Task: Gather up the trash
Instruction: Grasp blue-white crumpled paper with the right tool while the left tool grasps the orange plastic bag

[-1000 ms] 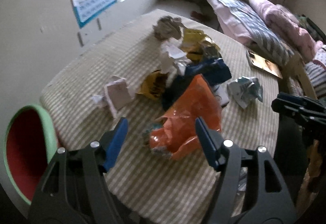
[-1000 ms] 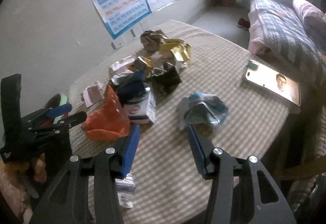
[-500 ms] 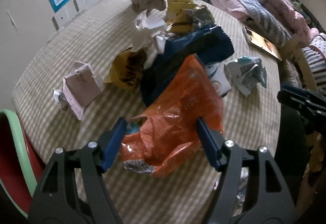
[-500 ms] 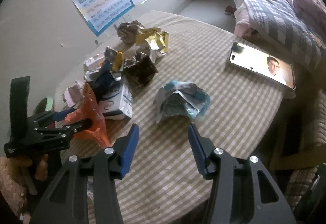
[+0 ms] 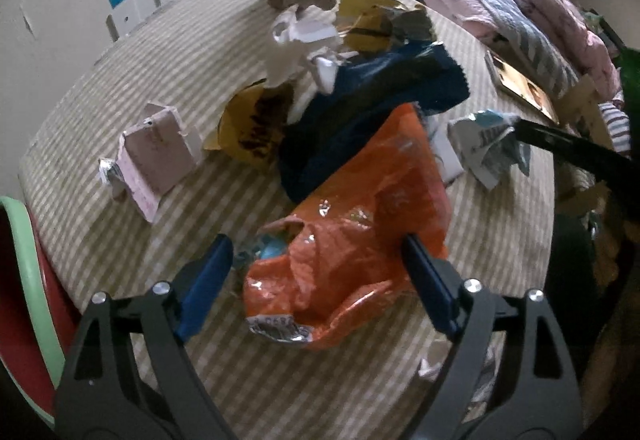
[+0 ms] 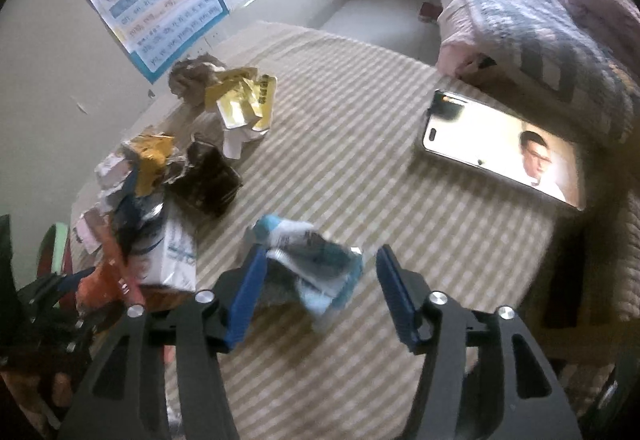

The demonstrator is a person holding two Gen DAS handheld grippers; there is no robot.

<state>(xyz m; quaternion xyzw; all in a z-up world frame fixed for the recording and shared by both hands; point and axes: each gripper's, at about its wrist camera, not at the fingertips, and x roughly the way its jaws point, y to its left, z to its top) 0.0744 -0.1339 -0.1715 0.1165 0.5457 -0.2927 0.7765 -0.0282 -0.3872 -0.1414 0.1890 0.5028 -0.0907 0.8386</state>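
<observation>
Left wrist view: left claw (image 5: 316, 280) jaws spread wide and have just been opening; crumpled orange foil wrapper (image 5: 360, 232) lies between the blue pads, right pad near its edge, contact unclear. Wrapper glossy, silver inner rim showing, near the desk (image 5: 132, 260) front edge. Behind it: dark blue bag (image 5: 372, 107), yellow wrapper (image 5: 256, 127), pink carton (image 5: 154, 155) toward the left edge. Green-rimmed bin (image 5: 24, 272) beside the left edge.

Right wrist view: right claw (image 6: 318, 292) open, jaws have just been widening; crumpled blue-white wrapper (image 6: 308, 260) sits between the pads, left pad just beside it, right pad apart. Phone (image 6: 500, 147) near the right edge.
</observation>
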